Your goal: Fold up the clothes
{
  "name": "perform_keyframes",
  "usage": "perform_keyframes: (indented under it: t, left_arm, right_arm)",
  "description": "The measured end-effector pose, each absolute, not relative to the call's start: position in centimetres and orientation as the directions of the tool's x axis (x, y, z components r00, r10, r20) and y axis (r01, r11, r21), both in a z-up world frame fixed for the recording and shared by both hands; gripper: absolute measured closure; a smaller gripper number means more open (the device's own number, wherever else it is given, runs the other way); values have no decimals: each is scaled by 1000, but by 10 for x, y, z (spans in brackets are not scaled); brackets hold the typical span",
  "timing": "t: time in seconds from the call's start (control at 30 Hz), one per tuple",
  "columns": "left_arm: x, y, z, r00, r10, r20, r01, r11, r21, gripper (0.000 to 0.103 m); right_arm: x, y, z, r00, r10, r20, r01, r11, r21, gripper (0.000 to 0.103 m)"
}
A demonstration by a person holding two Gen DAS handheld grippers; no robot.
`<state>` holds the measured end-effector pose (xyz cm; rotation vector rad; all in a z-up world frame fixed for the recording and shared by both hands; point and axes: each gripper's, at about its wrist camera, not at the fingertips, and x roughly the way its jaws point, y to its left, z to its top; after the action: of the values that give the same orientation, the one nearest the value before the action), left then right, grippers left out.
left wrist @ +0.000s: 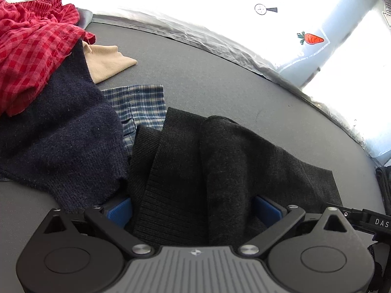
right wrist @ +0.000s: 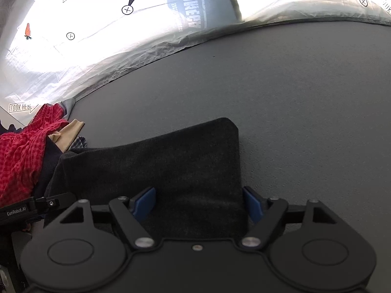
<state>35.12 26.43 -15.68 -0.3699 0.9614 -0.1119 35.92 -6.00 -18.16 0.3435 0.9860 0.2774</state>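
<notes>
No bins here, just a dark grey knit (left wrist: 220, 161) lying between both grippers' spread jaws on the table (right wrist: 305, 97).

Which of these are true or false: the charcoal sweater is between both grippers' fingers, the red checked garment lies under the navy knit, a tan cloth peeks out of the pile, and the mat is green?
1. The charcoal sweater sits between the fingers of the left gripper and the right gripper. True.
2. The red checked garment lies under the navy knit. False: it lies on top.
3. A tan cloth peeks out of the pile. True.
4. The mat is green. False: it is grey.
</notes>
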Motion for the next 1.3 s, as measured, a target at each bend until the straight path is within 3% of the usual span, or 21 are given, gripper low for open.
perform_keyframes:
  t: [0.07, 0.13, 0.17, 0.23, 0.53, 0.87, 1.1, 1.3]
  left_arm:
    - [349, 259, -156, 581, -245, -776, -65, 936, -345, 20]
    - [344, 254, -152, 594, -236, -769, -57, 941, -333, 39]
    - [341, 252, -150, 600, -232, -765, -54, 943, -328, 45]
    - [333, 250, -141, 618, -226, -753, -55, 943, -328, 74]
    - [293, 211, -82, 704, -310, -639, 37, 915, -403, 79]
    - [254, 88, -19, 697, -528, -485, 298, 829, -473, 80]
    - [240, -36, 10, 655, -632, -415, 451, 767, -456, 80]
    - [234, -162, 37, 652, -656, -380, 505, 749, -429, 80]
  right_arm:
    - [358, -53, -179, 529, 372, -763, -84, 918, 389, 42]
    - [358, -50, -176, 522, 385, -761, -110, 915, 387, 72]
    - [357, -50, -174, 524, 391, -756, -112, 912, 394, 76]
    - [354, -49, -168, 538, 393, -746, -119, 911, 395, 82]
    - [313, -53, -101, 651, 396, -648, -226, 916, 332, 84]
    - [228, -162, -24, 788, 320, -526, -104, 912, 398, 84]
    - [178, -298, 0, 876, 245, -415, 61, 798, 600, 84]
    - [156, -429, 0, 931, 225, -288, 80, 643, 761, 84]
